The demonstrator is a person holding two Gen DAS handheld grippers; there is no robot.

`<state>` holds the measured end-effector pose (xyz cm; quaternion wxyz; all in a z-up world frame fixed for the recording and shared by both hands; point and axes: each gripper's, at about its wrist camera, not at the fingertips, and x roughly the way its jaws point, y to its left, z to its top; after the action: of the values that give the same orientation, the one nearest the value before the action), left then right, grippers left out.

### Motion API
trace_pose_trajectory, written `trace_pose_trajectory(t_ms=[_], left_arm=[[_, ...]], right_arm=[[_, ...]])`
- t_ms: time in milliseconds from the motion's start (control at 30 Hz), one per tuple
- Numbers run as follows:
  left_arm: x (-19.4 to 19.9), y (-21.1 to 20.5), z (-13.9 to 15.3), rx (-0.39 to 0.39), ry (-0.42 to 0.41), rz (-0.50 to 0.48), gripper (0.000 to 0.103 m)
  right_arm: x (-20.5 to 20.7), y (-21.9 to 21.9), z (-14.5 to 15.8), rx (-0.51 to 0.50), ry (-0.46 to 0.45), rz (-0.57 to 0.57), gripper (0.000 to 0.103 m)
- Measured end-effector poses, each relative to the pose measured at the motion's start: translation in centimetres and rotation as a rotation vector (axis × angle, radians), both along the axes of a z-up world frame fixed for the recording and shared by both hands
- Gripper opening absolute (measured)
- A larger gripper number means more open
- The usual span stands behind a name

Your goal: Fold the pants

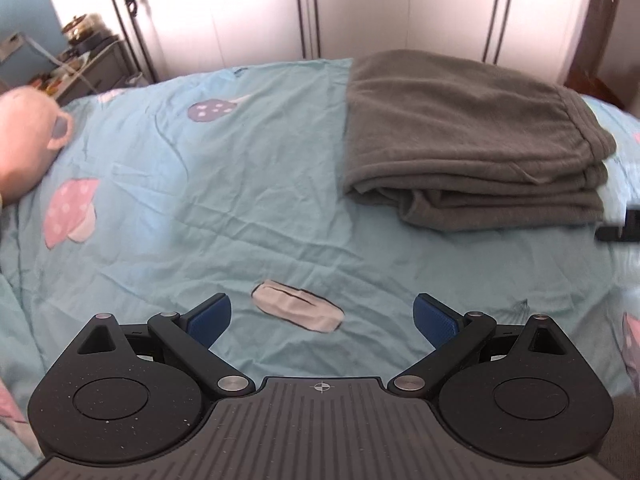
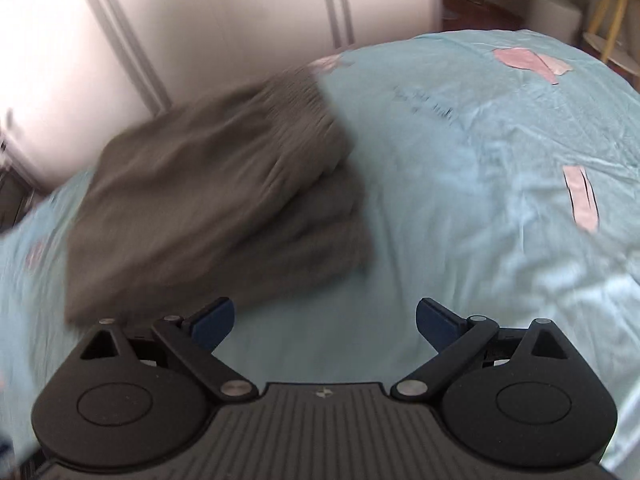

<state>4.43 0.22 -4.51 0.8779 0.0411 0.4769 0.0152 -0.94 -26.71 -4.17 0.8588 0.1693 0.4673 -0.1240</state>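
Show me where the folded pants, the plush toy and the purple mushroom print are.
folded pants (image 1: 460, 128): left wrist view, top layer.
plush toy (image 1: 20, 136): left wrist view, its pale body.
purple mushroom print (image 1: 210, 110): left wrist view, the cap.

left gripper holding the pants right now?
No. The left gripper is open over bare sheet, apart from the folded gray pants.

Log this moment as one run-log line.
task: fold pants | pants: folded stack on bed sheet | left gripper: open, empty | right gripper: open, empty | right view blurred
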Motion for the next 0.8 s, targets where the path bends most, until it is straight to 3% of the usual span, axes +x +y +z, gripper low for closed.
trace_pose_trajectory(t_ms=[133, 233, 333, 433, 500, 633, 800], left_arm=[[0.0, -2.5, 1.4, 0.104, 0.012, -0.048, 0.1], [0.7, -3.8, 2.9, 0.113, 0.053, -0.078, 0.1], [1.5, -4.9, 4.4, 0.1, 0.047, -0.081, 0.1], [2.5, -5.9, 5.6, 0.126, 0.049, -0.077, 0.101], [3.3, -6.2, 6.1, 0.122, 0.061, -0.075, 0.101], [4.2, -6.3, 6.7, 0.134, 0.059, -0.069, 0.101], [5.0, -6.3, 6.2, 0.153, 0.088, -0.059, 0.101]], right_arm=[[-3.5, 3.3, 0.5, 0.0, 0.032, 0.085, 0.098], [-5.2, 5.4, 2.2, -0.058, 0.001, 0.131, 0.098], [-4.0, 5.9, 3.6, -0.06, 0.097, 0.15, 0.098], [-3.0, 5.3, 5.3, 0.043, 0.094, 0.124, 0.098], [-2.5, 5.5, 6.4, 0.06, 0.09, 0.12, 0.098], [-0.3, 6.5, 7.3, -0.053, 0.084, 0.138, 0.098], [0.8, 7.1, 8.1, -0.09, 0.081, 0.142, 0.098]])
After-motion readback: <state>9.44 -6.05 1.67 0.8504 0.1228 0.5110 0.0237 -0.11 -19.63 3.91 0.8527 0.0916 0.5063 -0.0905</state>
